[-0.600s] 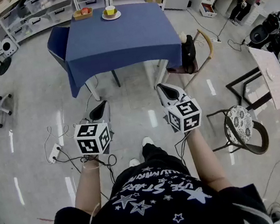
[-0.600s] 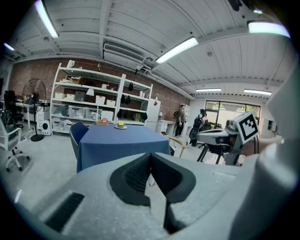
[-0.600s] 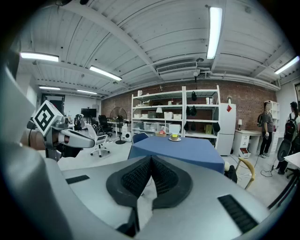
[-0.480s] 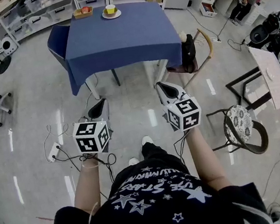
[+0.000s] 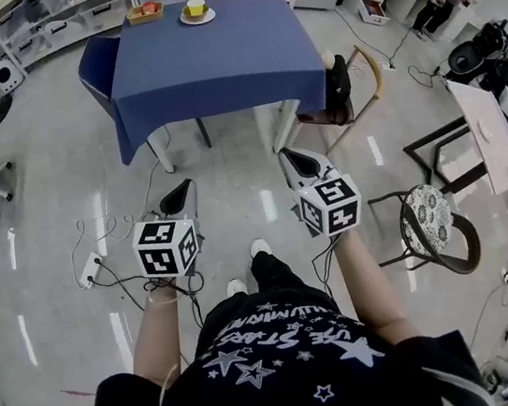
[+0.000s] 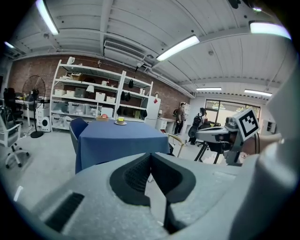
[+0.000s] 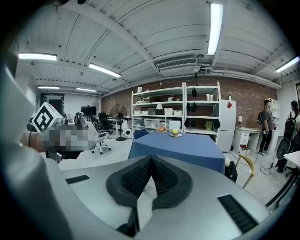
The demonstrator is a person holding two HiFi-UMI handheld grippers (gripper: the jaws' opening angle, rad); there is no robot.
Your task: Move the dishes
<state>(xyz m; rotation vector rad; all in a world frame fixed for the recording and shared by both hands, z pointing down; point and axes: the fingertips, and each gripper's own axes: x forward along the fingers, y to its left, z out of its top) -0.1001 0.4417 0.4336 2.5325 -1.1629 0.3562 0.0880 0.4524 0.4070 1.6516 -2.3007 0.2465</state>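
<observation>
The dishes sit at the far edge of the table [image 5: 214,61], which wears a blue cloth. They are a white plate [image 5: 209,16] carrying a yellow cup [image 5: 196,7] and, just to its left, a shallow tan tray [image 5: 146,19]. The tray holds a red item [image 5: 149,8], possibly fruit, too small to tell. Both claws hang over the floor on the near side, well apart from the table. The left claw [image 5: 180,197] is clenched on nothing; the right claw [image 5: 297,164] is likewise clenched and empty. A blue chair [image 5: 94,70] at the table's left is partly hidden by the cloth.

Left gripper [image 5: 180,195], right gripper [image 5: 291,159] — jaws together
</observation>
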